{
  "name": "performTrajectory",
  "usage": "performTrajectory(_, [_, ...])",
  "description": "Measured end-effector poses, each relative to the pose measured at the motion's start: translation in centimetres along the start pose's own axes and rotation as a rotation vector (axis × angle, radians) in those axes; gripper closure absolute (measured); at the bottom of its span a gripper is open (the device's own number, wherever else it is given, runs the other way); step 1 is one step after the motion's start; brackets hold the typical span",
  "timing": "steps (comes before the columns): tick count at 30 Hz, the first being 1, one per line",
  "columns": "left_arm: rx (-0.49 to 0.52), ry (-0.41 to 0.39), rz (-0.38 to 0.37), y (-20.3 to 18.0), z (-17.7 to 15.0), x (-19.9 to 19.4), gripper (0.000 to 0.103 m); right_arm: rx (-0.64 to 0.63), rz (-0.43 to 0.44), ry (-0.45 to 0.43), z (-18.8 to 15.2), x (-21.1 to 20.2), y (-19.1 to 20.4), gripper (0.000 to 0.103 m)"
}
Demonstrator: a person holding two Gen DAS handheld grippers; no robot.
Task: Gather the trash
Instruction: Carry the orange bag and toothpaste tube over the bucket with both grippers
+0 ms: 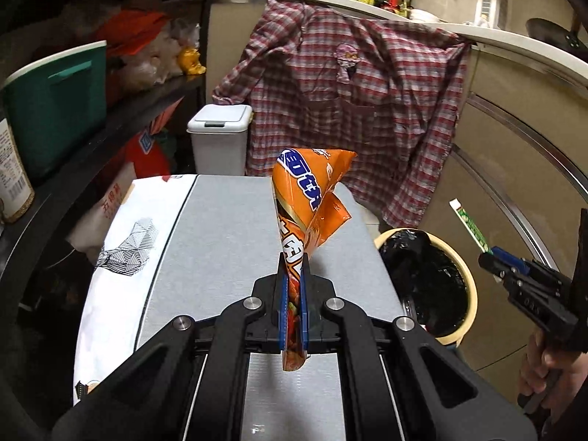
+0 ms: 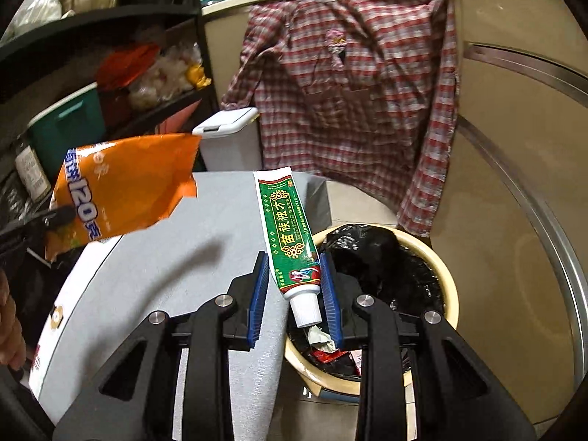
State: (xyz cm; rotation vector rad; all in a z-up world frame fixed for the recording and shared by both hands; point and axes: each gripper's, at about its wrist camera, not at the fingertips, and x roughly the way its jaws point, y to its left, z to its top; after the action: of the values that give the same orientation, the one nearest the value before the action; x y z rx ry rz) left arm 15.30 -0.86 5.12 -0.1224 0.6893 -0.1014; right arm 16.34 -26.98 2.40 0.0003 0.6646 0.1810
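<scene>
My left gripper [image 1: 294, 259] is shut on the lower end of a crumpled orange snack bag [image 1: 312, 191], which stands up above the grey table top [image 1: 220, 242]. In the right wrist view the same orange bag [image 2: 125, 187] hangs at the left from the left gripper [image 2: 55, 217]. My right gripper [image 2: 294, 257] is shut on a green and white tube [image 2: 283, 213] near its white cap, with the tube pointing away from me. It hangs by the table's right edge, over the near rim of a cream bin [image 2: 450, 294] lined with a black bag. The left wrist view shows the right gripper [image 1: 492, 257], the tube [image 1: 468, 224] and the bin [image 1: 466, 272] at the right.
A plaid shirt [image 1: 349, 92] hangs from the counter behind the table. A small white lidded bin [image 1: 220, 136] stands beyond the table's far edge. Dark shelves at the left hold a green box [image 1: 55, 103] and bags. A white printed cloth [image 1: 121, 242] covers the table's left part. Trash lies inside the cream bin.
</scene>
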Motion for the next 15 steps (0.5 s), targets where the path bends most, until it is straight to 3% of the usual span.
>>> performTrajectory(15, [0.065, 0.020, -0.079, -5.1, -0.3, 0.3, 0.098, 0.063, -0.067, -0.054, 1.6, -3.3, -5.2, 0.074])
